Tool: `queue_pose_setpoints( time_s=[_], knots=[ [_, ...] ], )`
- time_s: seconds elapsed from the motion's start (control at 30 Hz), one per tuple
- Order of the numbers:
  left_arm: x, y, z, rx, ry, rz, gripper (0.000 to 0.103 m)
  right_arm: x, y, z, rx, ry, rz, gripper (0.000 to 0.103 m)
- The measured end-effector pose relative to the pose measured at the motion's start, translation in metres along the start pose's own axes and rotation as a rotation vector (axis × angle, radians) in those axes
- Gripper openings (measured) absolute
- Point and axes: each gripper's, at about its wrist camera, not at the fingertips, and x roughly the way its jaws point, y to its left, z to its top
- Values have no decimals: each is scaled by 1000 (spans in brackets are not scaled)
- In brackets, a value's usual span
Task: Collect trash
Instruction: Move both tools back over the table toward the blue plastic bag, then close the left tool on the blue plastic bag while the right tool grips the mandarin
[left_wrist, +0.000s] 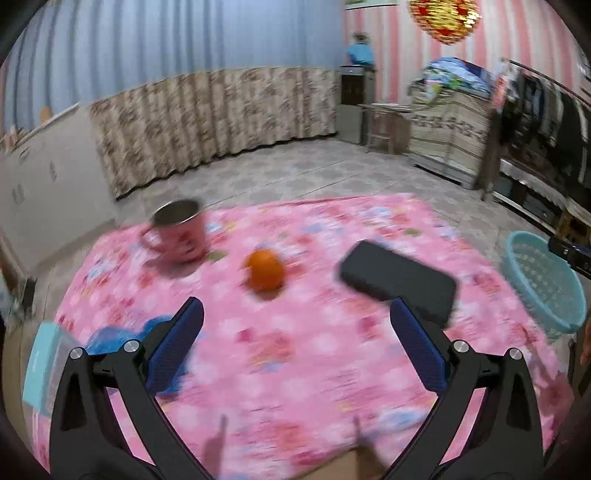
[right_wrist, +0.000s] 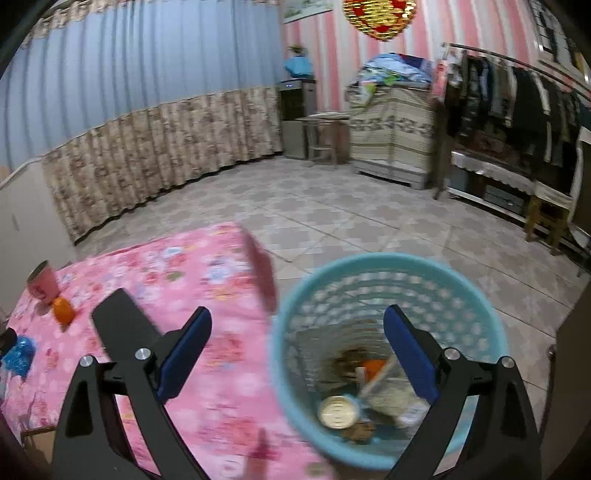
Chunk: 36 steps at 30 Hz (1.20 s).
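Your left gripper (left_wrist: 297, 328) hangs over the pink tablecloth (left_wrist: 295, 369), fingers apart and empty. Your right gripper (right_wrist: 297, 338) gapes empty above the blue basket (right_wrist: 295, 402) beside the table; trash (right_wrist: 365, 398) lies inside. Next, likely the blue wrapper (right_wrist: 18, 354) (far from the basket). Tiled floor beyond.

walls: pink-striped (right_wrist: 436, 55) | curtain: blue (right_wrist: 147, 62) | floor: tiled (right_wrist: 332, 214)

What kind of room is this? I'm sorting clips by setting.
Probably a lived-in home room: long curtains along the wall, clothes on a rail, and a table under a pink floral cloth beside a trash basket.
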Motion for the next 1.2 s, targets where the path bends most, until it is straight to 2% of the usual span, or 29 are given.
queue_pose_setpoints(
  time_s=[0.1,0.27,0.37,0.7,0.8,0.87,0.93,1.03,1.1,1.17,1.2],
  knots=[
    [7,30,-7,-27,5,55,98,6,34,-7,-16,21,81,92],
    [24,74,-22,-76,60,95,98,16,79,-20,-71,60,121,93],
    [33,86,-26,-87,85,112,98,19,100,-24,-105,62,126,98],
    [60,111,-33,-131,151,120,95,26,142,-29,-121,90,181,99],
    [68,115,-32,-126,152,110,87,27,155,-31,-147,90,158,99],
    [75,117,-32,-128,176,98,73,30,166,-32,-173,89,116,99],
    [84,121,-34,-157,216,73,65,33,176,-33,-196,108,83,99],
    [84,123,-36,-203,233,50,62,35,190,-37,-230,129,117,99],
    [84,118,-36,-171,231,57,57,34,197,-40,-229,125,172,99],
    [85,115,-34,-143,231,59,46,35,207,-40,-236,130,196,99],
    [86,115,-33,-141,233,56,45,36,212,-40,-241,129,197,99]
  ],
)
